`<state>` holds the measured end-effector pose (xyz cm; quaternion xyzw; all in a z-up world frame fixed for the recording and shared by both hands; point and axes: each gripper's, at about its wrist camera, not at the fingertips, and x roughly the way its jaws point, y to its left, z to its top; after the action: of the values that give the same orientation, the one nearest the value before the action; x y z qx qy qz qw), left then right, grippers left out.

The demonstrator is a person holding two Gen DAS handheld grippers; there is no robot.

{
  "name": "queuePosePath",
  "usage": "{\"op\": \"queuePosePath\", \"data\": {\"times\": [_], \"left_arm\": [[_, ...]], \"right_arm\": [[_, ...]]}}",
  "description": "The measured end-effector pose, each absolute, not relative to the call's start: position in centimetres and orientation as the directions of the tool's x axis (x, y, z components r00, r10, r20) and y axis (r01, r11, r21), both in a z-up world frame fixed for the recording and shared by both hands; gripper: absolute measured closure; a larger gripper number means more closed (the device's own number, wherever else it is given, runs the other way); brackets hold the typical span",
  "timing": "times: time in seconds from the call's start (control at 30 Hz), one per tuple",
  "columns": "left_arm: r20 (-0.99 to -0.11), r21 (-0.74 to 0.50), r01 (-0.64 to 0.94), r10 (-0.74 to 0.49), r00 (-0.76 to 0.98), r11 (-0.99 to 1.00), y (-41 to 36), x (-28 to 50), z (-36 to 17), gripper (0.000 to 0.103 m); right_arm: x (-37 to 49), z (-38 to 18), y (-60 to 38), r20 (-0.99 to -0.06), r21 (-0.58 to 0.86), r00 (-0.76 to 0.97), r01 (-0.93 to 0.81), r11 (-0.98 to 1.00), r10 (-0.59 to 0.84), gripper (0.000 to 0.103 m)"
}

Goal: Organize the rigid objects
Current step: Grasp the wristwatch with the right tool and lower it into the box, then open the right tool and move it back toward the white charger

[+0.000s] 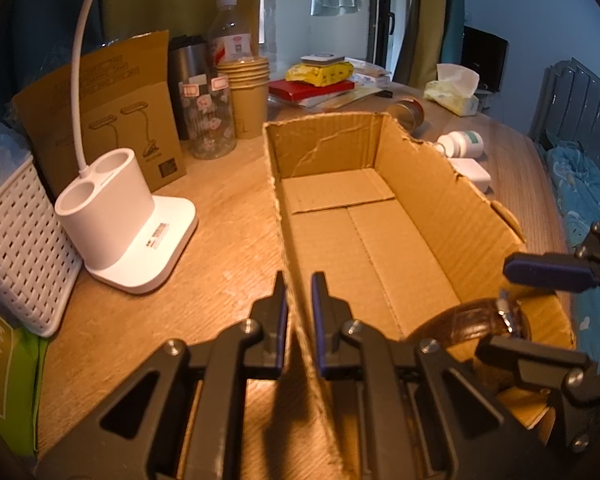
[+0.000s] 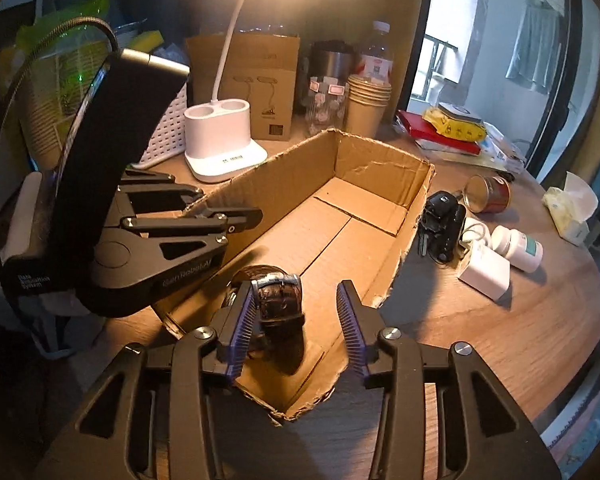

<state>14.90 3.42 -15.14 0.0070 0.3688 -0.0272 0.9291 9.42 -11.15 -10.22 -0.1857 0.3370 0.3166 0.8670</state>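
Observation:
An open cardboard box lies on the wooden table; it also shows in the right wrist view. My left gripper is shut on the box's near left wall. A brown leather-strap watch sits in the box's near end, beside the left finger of my right gripper, which is open and over the box. The watch and the right gripper also show in the left wrist view.
Right of the box lie a black key fob, a white charger, a white pill bottle and a red tin. Left of it stand a white lamp base, a white basket, paper cups and bottles.

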Motion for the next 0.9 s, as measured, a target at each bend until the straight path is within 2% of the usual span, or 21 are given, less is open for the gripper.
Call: {"op": "queuePosePath", "data": {"times": [0.33,0.77,0.9], "left_arm": [[-0.693,-0.018,0.055,-0.052,0.719,0.998,3.6,15.1,-15.3,0.092],[-0.692,-0.012,0.055,-0.048,0.72,0.998,3.6,15.2,-15.3,0.092],[-0.692,-0.013,0.055,-0.048,0.72,0.998,3.6,15.1,-15.3,0.092]], "right_arm": [[9.5,-8.8,-12.7,-0.689,-0.07,0.55,-0.699,0.712,0.472,0.043],[13.1,-7.3,-15.9,-0.633,-0.073,0.661,-0.569,0.819,0.403,0.042],[15.3,-7.3,-17.8,-0.613,-0.067,0.706,-0.493,0.868,0.354,0.036]]}}
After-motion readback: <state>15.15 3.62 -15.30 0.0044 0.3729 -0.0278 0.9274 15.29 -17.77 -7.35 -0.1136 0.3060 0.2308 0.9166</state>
